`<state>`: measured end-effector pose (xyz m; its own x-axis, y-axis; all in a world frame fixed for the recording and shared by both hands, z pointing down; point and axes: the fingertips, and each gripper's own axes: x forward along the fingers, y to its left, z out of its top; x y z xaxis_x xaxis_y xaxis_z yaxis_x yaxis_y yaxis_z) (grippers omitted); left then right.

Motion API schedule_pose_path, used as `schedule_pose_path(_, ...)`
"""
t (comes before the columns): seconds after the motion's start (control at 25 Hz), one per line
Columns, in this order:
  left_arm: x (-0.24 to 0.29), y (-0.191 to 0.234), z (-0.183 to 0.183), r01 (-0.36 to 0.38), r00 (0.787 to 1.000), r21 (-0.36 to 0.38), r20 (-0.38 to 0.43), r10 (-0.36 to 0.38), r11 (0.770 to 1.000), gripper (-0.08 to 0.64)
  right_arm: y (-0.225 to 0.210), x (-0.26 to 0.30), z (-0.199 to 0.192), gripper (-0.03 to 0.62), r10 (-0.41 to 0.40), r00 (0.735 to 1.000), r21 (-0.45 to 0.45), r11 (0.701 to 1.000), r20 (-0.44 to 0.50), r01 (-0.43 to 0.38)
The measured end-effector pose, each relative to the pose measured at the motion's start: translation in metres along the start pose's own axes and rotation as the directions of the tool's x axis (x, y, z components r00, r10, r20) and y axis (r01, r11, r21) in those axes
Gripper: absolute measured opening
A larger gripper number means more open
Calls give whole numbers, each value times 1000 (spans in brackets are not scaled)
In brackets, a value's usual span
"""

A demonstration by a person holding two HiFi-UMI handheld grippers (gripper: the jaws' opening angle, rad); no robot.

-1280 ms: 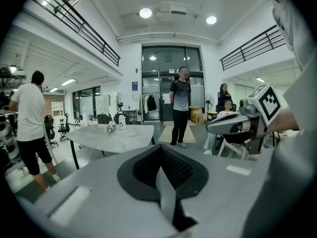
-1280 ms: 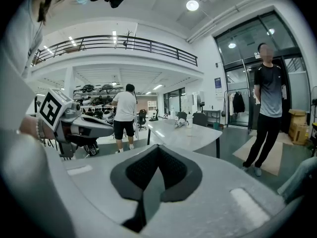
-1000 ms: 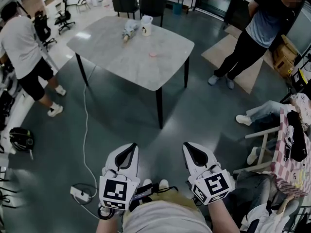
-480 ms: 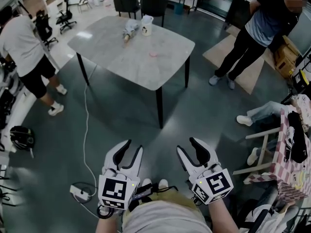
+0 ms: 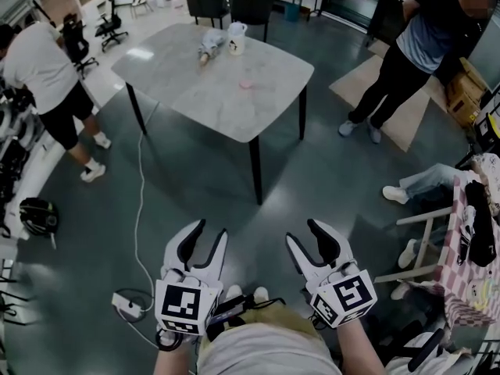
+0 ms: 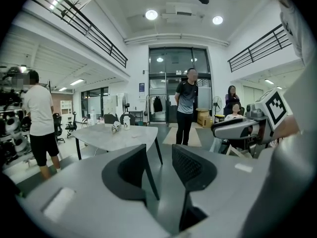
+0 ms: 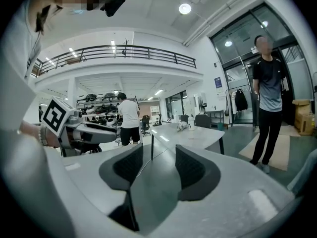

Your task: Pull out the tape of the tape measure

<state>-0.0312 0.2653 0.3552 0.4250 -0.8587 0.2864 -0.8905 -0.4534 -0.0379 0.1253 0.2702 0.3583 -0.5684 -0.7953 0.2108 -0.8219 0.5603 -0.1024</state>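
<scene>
My left gripper (image 5: 208, 231) and right gripper (image 5: 305, 233) hang side by side over the dark floor, close to my body, both aimed toward the grey table (image 5: 195, 84). Both pairs of jaws have just been opening, and both stand open with nothing between them, which the left gripper view (image 6: 158, 150) and the right gripper view (image 7: 158, 150) confirm. On the table lie a small pink object (image 5: 245, 85), a white jug (image 5: 233, 39) and a pale bundle (image 5: 208, 48). I cannot make out a tape measure for certain at this distance.
A person in a white shirt (image 5: 43, 69) stands at the left and another in dark clothes (image 5: 406, 53) at the right. A power strip (image 5: 126, 306) and its white cable (image 5: 139, 201) lie on the floor left of me. A chair with a checkered cloth (image 5: 469, 272) is at my right.
Both grippers went from shut to open, the fingers spreading apart. The hands have stayed in about the same place.
</scene>
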Motion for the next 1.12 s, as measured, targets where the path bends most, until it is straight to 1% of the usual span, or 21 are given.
schedule_pose_path(0.2, 2, -6, 2, -18, 1000, 3, 5, 18, 1000, 169, -7, -3, -4, 200, 4, 1000, -7, 1000, 3, -4)
schedule_pose_path(0.36, 6, -15, 5, -12, 1000, 14, 19, 12, 1000, 170, -14, -7, -5, 199, 7, 1000, -11, 1000, 7, -7)
schedule_pose_path(0.68, 15, -9, 3, -15, 1000, 29, 27, 15, 999, 170, -17, 5, -4, 199, 11, 1000, -11, 1000, 24, -10)
schedule_pose_path(0.92, 36, 9, 3, -4, 1000, 18, 30, 4, 1000, 181, -21, 29, -3, 199, 9, 1000, -19, 1000, 17, -9)
schedule_pose_path(1.12, 71, 30, 11, 22, 999, 21, 41, -23, 1000, 184, -42, 57, 5, 199, -18, 1000, -17, 1000, 21, 18)
